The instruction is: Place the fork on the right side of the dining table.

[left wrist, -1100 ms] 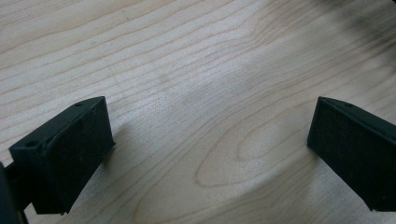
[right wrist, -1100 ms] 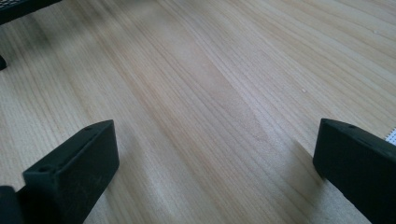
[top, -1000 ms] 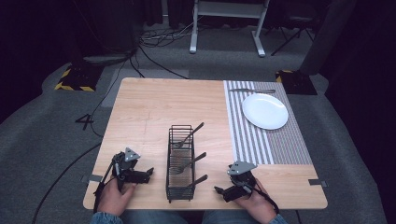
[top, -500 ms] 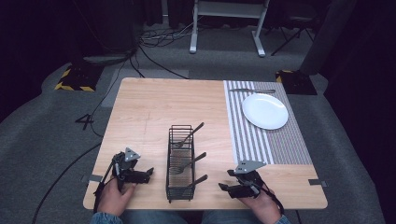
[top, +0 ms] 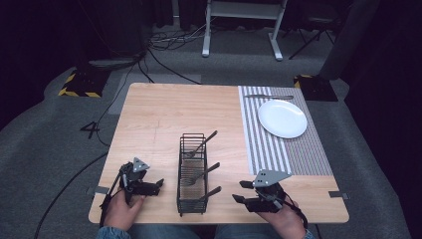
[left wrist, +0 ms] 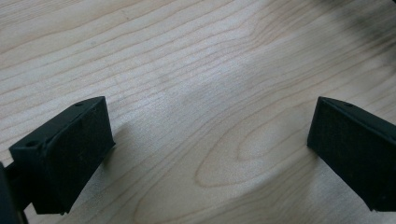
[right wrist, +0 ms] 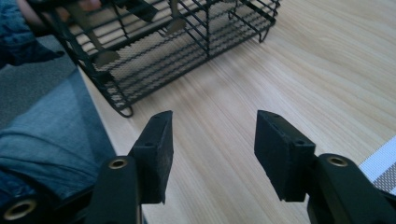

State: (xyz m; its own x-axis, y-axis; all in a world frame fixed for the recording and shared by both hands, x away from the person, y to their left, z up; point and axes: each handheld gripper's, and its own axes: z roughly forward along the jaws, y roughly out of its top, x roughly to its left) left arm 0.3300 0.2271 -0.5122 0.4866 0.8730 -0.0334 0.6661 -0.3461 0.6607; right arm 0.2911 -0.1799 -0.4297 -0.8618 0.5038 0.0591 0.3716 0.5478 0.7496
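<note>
A black wire caddy (top: pixel 192 174) stands near the table's front edge and holds several pieces of cutlery (top: pixel 200 146) whose handles lean out to the right. The caddy (right wrist: pixel 177 42) also shows at the top of the right gripper view. My left gripper (top: pixel 157 185) rests left of the caddy, open wide over bare wood, nothing between its pads (left wrist: pixel 70 149). My right gripper (top: pixel 239 191) hovers right of the caddy and points at it. Its jaws have just been closing and stand half apart with nothing between the pads (right wrist: pixel 156 149).
A white plate (top: pixel 282 118) lies on a striped placemat (top: pixel 278 149) at the back right, with a knife (top: pixel 268 96) beyond it. The wooden table (top: pixel 164 114) ends close to both hands. Cables cross the floor on the left.
My right gripper has risen off the table and its jaws have narrowed. The left gripper and the caddy have stayed where they were.
</note>
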